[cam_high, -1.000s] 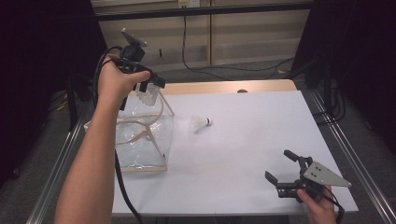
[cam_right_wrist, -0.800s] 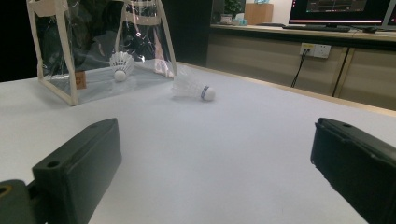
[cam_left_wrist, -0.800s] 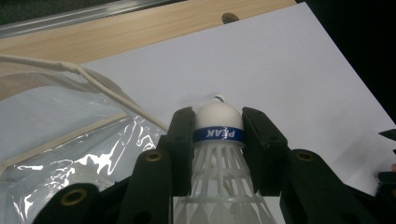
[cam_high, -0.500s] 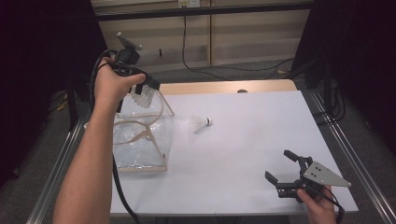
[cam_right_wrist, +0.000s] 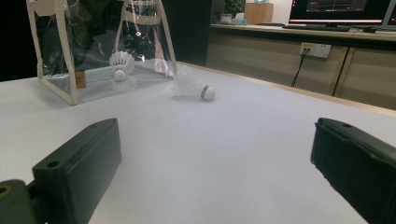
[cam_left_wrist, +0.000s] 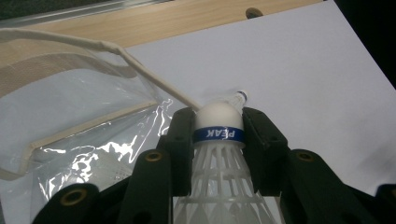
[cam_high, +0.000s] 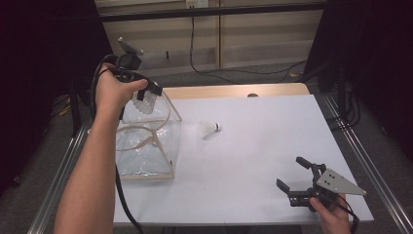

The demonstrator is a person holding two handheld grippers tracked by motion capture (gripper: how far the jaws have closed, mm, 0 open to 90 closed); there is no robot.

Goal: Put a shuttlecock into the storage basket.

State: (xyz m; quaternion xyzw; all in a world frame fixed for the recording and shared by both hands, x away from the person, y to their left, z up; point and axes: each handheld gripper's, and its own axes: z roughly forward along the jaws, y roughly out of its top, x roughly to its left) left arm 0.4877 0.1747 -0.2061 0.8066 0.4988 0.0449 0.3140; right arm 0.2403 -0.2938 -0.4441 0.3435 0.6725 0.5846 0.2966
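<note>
held above the open top of the clear bag (cam_high: 146, 146) at about ten o'clock on the white worktop (cam_high: 253, 146): a white shuttlecock (cam_left_wrist: 219, 154), pinched at its cork nose by the jaws of the left gripper (cam_high: 143, 95). judged feather-light and fragile, its skirt easily crushed; best taken by the firm cork just at the blue band, as pictured, never by the ribs. seen from the left gripper view: black pads pressed to either side of the cork, with the printed band legible. seen from the high view: the person's left hand (cam_high: 112, 92) raised over the bag's rim. caught near the worktop's centre: a second shuttlecock (cam_high: 209, 129), lying on its side. shown low at five o'clock: the right gripper (cam_high: 298, 176), jaws spread and empty. picked out in the right gripper view: another shuttlecock inside the bag (cam_right_wrist: 120, 63), nose down.
</note>
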